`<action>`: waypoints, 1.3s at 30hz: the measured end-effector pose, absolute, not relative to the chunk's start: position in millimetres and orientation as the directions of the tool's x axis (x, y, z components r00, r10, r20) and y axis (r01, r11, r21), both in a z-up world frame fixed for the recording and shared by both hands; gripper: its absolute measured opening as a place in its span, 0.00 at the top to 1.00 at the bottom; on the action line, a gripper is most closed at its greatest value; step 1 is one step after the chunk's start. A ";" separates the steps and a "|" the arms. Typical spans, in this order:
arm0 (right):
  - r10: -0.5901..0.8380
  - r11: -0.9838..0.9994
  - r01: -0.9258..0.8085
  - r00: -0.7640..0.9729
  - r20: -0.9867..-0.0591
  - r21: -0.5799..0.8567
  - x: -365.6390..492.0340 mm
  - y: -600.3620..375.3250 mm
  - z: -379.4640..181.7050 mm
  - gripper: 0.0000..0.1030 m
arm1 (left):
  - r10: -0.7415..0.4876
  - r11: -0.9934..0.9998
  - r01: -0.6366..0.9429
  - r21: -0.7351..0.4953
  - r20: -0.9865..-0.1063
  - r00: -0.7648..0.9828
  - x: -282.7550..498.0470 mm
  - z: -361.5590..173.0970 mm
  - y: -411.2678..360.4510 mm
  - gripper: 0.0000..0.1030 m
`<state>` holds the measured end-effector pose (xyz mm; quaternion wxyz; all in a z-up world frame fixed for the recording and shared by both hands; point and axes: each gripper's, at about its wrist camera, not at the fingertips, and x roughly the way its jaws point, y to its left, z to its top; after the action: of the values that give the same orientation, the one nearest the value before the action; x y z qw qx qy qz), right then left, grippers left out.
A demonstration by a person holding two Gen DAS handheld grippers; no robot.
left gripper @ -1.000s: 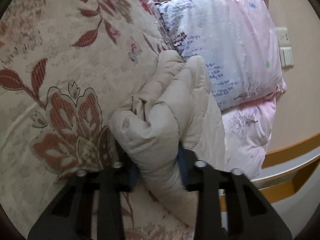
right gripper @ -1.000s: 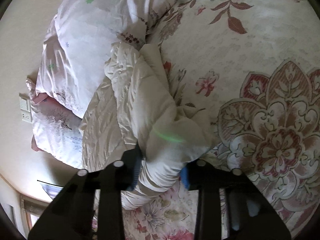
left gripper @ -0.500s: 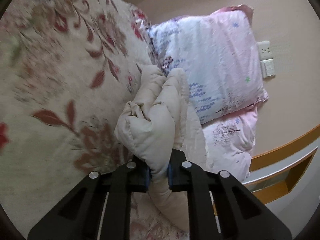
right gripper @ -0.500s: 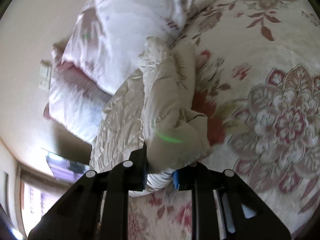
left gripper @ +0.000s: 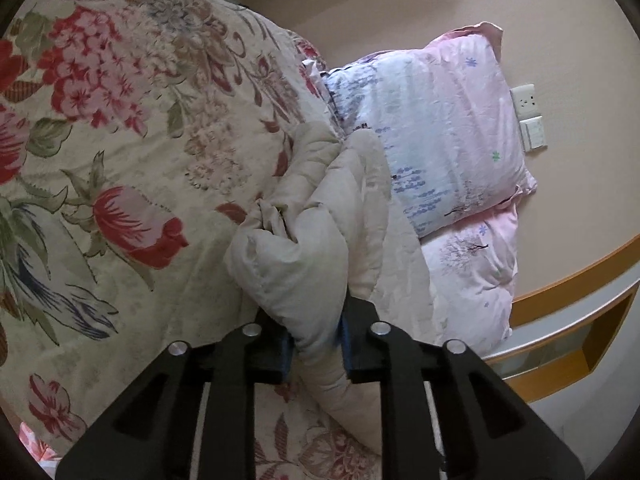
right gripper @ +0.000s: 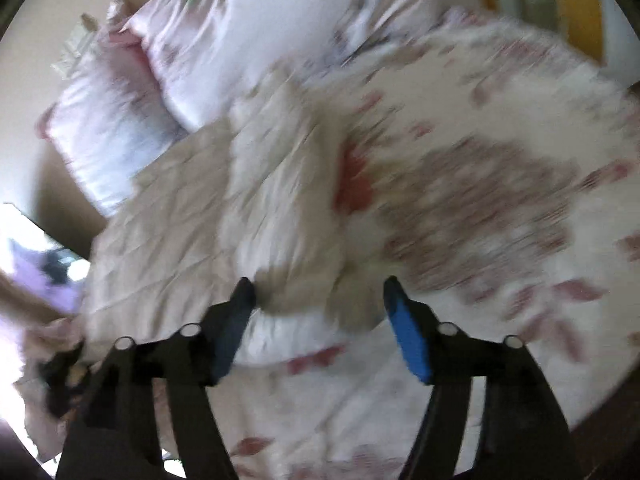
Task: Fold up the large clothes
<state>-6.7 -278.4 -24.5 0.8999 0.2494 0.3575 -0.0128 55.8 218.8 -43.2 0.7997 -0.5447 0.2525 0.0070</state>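
The left gripper (left gripper: 316, 344) clamps a bunched fold of the beige padded garment (left gripper: 320, 232) on the floral bedspread (left gripper: 120, 140) — pink pillows (left gripper: 440, 128) just beyond; the right gripper (right gripper: 318, 312), fingers apart, hovers over the garment's blurred edge.

Bed w/ floral bedspread (left gripper: 120, 152): beige padded garment (left gripper: 304, 232) on it, 2 pink pillows (left gripper: 444, 128) at head.

Two pillows (left gripper: 436, 136) (left gripper: 476, 272), one padded garment (left gripper: 320, 216), two wall plates (left gripper: 526, 100) (left gripper: 534, 134).
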 end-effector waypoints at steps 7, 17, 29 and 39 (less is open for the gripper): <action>0.014 0.949 0.159 0.843 -0.538 0.273 -1.5 -237.9 22.0 0.33 | -0.228 0.458 -0.294 -0.839 -0.431 0.873 53.3 -43.6 214.9 0.47; 0.152 0.987 -0.155 0.834 -0.530 0.039 67.7 -85.7 30.6 0.47 | -0.192 0.510 -0.294 -0.809 -0.440 0.877 56.3 -37.9 206.2 0.39; 0.036 0.986 -0.129 0.793 -0.608 -0.109 108.6 -37.5 -8.1 0.45 | -0.166 0.537 -0.307 -0.786 -0.455 0.875 62.5 -38.8 202.8 0.39; 0.001 0.980 -0.128 0.770 -0.638 -0.153 114.2 -26.5 -25.8 0.44 | -0.153 0.508 -0.307 -0.805 -0.435 0.887 68.7 -41.7 205.6 0.39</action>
<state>114.2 -26.5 -25.8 0.9361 -0.0940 0.3372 0.0345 68.7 205.6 -41.7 0.8367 -0.4937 0.2328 0.0459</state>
